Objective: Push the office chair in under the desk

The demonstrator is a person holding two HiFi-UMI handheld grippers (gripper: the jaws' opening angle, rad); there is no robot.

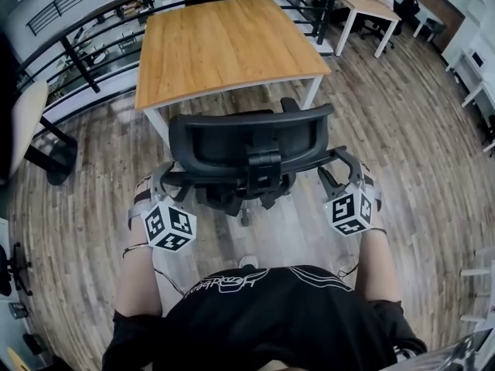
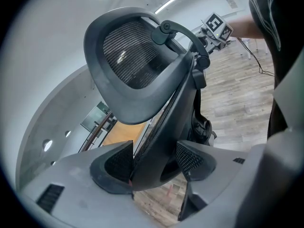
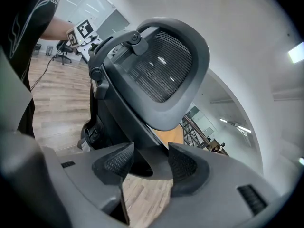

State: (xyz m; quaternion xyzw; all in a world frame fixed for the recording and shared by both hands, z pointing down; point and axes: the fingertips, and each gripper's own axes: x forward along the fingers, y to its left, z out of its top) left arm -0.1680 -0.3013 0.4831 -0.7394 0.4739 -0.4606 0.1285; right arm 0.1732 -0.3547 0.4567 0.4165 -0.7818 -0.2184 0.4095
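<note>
Wooden plank floor (image 1: 402, 153) is spreading beneath a wood-topped, white-legged desk (image 1: 224, 45). The black mesh-backed office chair (image 1: 247, 141) is standing just before the desk's near edge, backrest toward the person. The left gripper (image 2: 154, 161) and right gripper (image 3: 149, 161) are each clamping the backrest's frame, one per side. White print on the person's black shirt (image 1: 286, 315) is showing too small to read.

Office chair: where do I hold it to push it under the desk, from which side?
Take the office chair from behind, by the side edges of its backrest frame: slim enough for jaws, on the side away from the desk. The left gripper and right gripper each clamp one.
</note>
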